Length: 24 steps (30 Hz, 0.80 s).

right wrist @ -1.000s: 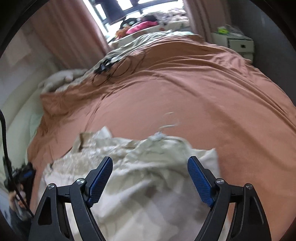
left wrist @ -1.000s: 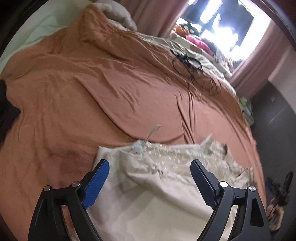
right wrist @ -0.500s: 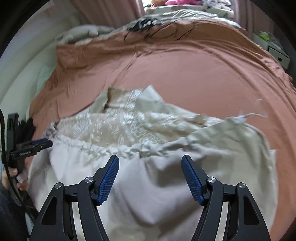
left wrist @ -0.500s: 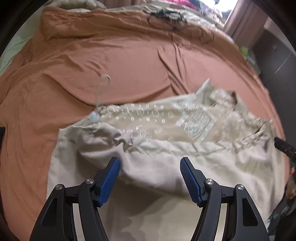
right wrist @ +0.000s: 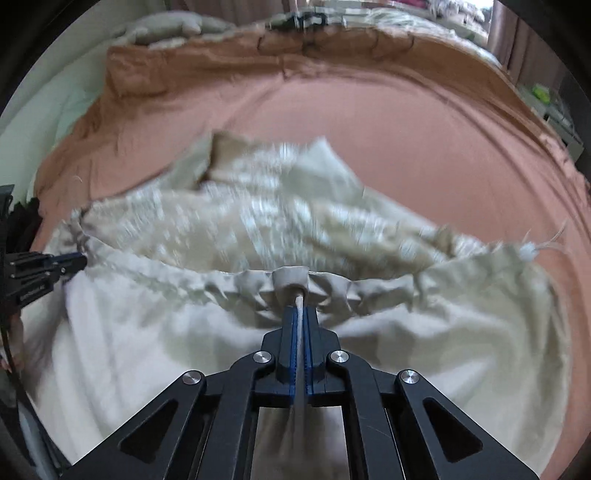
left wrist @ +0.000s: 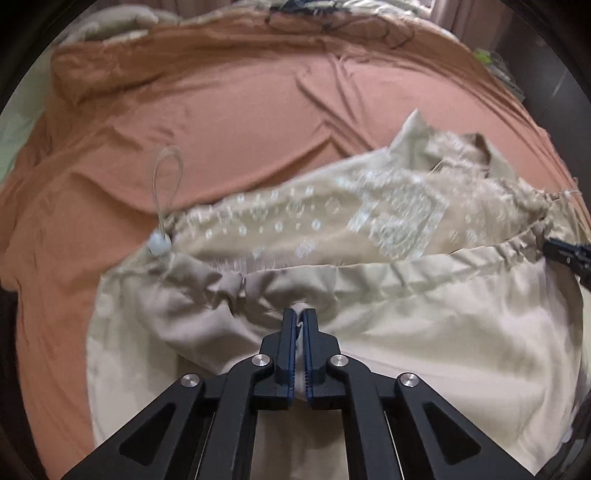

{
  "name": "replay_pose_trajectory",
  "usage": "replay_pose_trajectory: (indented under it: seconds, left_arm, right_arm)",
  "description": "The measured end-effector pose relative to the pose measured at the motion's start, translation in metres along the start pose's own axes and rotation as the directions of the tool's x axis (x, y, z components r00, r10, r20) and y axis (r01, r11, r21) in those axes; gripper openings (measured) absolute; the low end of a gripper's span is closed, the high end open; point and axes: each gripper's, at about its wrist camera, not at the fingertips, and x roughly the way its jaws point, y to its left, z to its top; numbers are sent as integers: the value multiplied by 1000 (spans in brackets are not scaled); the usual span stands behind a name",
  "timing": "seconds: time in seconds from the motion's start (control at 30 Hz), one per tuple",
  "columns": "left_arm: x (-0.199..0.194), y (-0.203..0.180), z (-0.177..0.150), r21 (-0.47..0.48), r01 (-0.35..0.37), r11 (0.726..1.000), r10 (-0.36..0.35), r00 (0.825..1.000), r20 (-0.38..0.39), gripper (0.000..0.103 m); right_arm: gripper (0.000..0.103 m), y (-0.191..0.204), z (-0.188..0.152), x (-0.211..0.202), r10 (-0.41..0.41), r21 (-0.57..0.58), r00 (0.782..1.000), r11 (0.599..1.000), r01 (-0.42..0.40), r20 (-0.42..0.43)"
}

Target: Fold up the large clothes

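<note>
A large beige garment with an embroidered, sequined upper part and a gathered seam lies on a bed covered by a rust-brown sheet. My left gripper is shut on a pinch of the plain beige cloth just below the gathered seam. In the right wrist view the same garment fills the lower frame, and my right gripper is shut on its fabric at the gathered seam, a fold running between the blue pads. A white cord loop with a bead hangs from the garment's left corner.
Each gripper shows in the other's view, my right gripper's tip at the garment's right edge and the left gripper at its left edge. Black cables and pale bedding lie at the far end of the bed. A cabinet stands at the right.
Both grippers came down closer onto the garment and went from wide open to shut, each pinching the beige fabric near the gathered seam.
</note>
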Motion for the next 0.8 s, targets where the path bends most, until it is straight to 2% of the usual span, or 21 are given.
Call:
replay_pose_trajectory:
  seconds: [0.07, 0.17, 0.27, 0.47, 0.57, 0.63, 0.67, 0.7, 0.73, 0.77, 0.8]
  left_arm:
    - [-12, -1, 3, 8, 2, 1000, -2, 999, 45, 2]
    - [-28, 0, 8, -18, 41, 999, -39, 991, 129, 2]
    - [-25, 2, 15, -37, 51, 998, -45, 987, 157, 2]
    - [12, -3, 20, -43, 32, 999, -28, 995, 98, 2]
    - [35, 0, 20, -66, 48, 997, -44, 997, 57, 4]
    - [36, 1, 21, -78, 49, 996, -44, 997, 57, 7]
    - [35, 1, 23, -80, 49, 996, -45, 998, 50, 9]
    - [33, 2, 24, -82, 49, 995, -46, 998, 36, 17]
    - [31, 2, 24, -85, 50, 995, -48, 999, 23, 23]
    - [26, 4, 23, -92, 57, 994, -56, 998, 17, 39]
    - [19, 7, 21, -103, 72, 992, -70, 997, 27, 55]
  right_arm:
    - [3, -3, 1, -14, 5, 9, 999, 1000, -6, 41]
    - [2, -9, 6, -26, -3, 45, 996, 999, -1, 84]
    - [2, -14, 10, -20, -18, 77, 996, 997, 11, 90]
    - [2, -14, 12, 16, -42, 106, 998, 994, 38, 39]
    - [2, -19, 8, 34, -42, 137, 999, 990, 43, -10]
    - [4, -20, 8, 37, -45, 143, 999, 989, 46, -10]
    - [12, -20, 8, 36, -43, 144, 999, 989, 44, -10]
    - [29, -20, 9, 34, -51, 146, 999, 988, 53, -19]
    - [39, -21, 8, 32, -59, 150, 998, 987, 62, -29]
    - [52, -22, 7, 26, -59, 156, 998, 986, 62, -25]
    - [54, -24, 4, 18, -53, 163, 999, 985, 53, -7]
